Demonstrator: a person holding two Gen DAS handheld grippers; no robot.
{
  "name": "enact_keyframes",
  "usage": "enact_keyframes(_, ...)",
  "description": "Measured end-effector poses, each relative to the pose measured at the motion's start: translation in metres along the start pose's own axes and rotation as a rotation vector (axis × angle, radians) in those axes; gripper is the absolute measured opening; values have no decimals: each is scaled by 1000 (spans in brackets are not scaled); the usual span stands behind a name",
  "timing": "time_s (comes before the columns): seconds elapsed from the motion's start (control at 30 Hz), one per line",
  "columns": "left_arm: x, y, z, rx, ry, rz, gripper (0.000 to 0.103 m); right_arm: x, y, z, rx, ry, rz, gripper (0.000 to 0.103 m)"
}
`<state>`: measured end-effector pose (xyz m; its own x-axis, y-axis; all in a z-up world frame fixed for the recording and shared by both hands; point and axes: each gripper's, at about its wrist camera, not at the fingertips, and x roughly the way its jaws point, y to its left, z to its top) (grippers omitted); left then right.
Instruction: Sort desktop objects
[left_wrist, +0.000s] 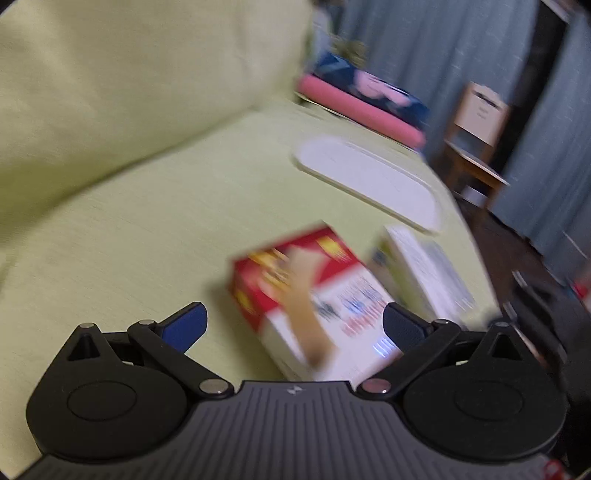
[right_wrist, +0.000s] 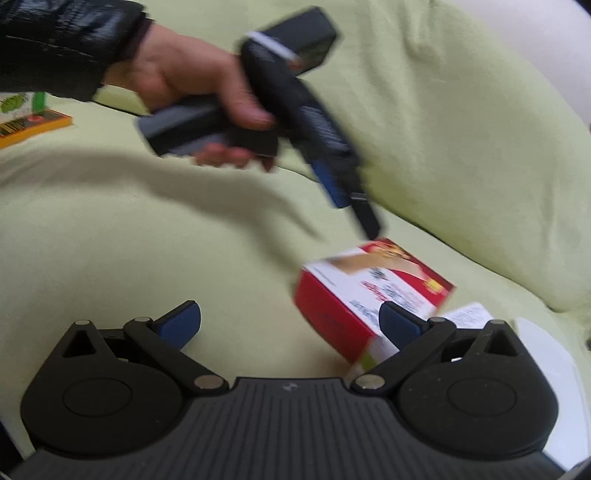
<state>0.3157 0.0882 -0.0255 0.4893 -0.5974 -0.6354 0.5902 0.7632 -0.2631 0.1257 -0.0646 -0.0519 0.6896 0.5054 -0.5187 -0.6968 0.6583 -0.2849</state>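
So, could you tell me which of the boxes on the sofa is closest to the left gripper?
The red-and-white box, lying just ahead of the open left gripper. The paler white box sits beyond it, and the orange box lies far off.

I can read nothing here: the print on the red-and-white box (right_wrist: 373, 291), the white box (left_wrist: 428, 273) beside it and the orange packet (right_wrist: 33, 125) is blurred.

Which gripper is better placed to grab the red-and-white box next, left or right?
Left, probably. The left gripper is open with the red-and-white box centred between its fingers. The right gripper, also open, has the box off beside one finger.
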Motion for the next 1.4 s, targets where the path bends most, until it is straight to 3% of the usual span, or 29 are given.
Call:
enact_keyframes(0.1, 14, 10, 11, -32, -3, 31, 102, 9, 4, -2, 2, 37, 14, 102)
enact_keyframes(0.23, 37, 13, 25, -24, -16, 49, 102, 12, 0, -9, 7, 107, -28, 102)
enact_keyframes(0.4, 65, 19, 35, -55, -6, -14, 102, 13, -29, -21, 83, 191, -145, 102)
enact_keyframes(0.6, 80, 6, 22, -5, 66, -94, 102, 6, -67, -31, 237, 224, -231, 102)
enact_keyframes(0.83, 66, -26, -5, 52, 110, -134, 102, -12, -58, -37, 196, 231, -245, 102)
enact_keyframes(0.97, 56, -45, -20, 63, 127, -149, 102, -24, -46, -47, 168, 260, -221, 102)
enact_keyframes(1.07, 48, -56, -34, 46, 139, -162, 102, -40, -48, -51, 231, 254, -179, 102)
enact_keyframes(1.27, 33, -81, -68, 6, 148, -205, 102, -72, -81, -79, 650, 177, 46, 102)
enact_keyframes(1.4, 29, -105, -85, 34, 165, -234, 102, -81, -99, -104, 923, 124, 153, 102)
